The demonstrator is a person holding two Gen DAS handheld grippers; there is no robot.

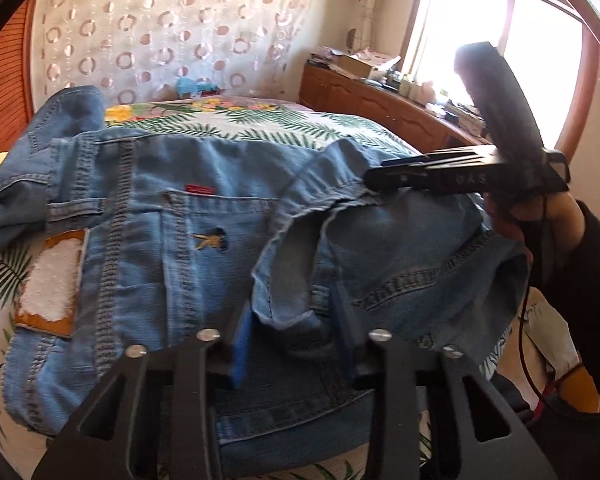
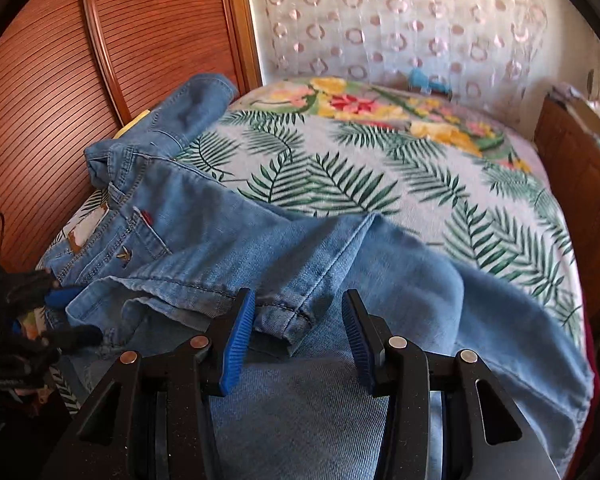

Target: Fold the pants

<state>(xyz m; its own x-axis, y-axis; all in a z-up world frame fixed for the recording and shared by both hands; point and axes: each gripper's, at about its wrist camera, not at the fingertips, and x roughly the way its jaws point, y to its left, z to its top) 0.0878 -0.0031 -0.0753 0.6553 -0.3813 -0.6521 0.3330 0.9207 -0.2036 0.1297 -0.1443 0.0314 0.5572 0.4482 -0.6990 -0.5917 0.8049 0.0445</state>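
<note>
Between the blue pads of the left tongs (image 1: pixel 296 344) a folded hem of the jeans (image 1: pixel 188 240) is sitting; the jaws are standing fairly narrow around that bunch of denim, though whether the pads are actually pressing on it I cannot tell. Right tongs (image 2: pixel 300 336), item two: jaws are standing partly apart, a stitched cuff is lying between the pads, and a clear gap is showing on the right-hand side, so nothing is being gripped there.

Jeans: lying across the near edge of the bed (image 2: pixel 380 168), on a leaf-printed cover, waistband and back pocket turning toward the wooden headboard (image 2: pixel 60 80), one leg already doubled over toward the seat. A red tab and a white patch are showing by the waistband.

Surroundings: a patterned curtain (image 1: pixel 160 32) is hanging behind the bed; a wooden cabinet (image 1: pixel 380 104) with clutter is standing under a bright window. The person's dark sleeve (image 1: pixel 580 272) is showing at the right of the left view.

Risks, as judgement: the right side is not yet holding, so a lift now is likely dragging only one corner and skewing the fold. Thick doubled denim may be slipping from a shallow pinch. Cloth overhanging the bed edge may be sliding off.
</note>
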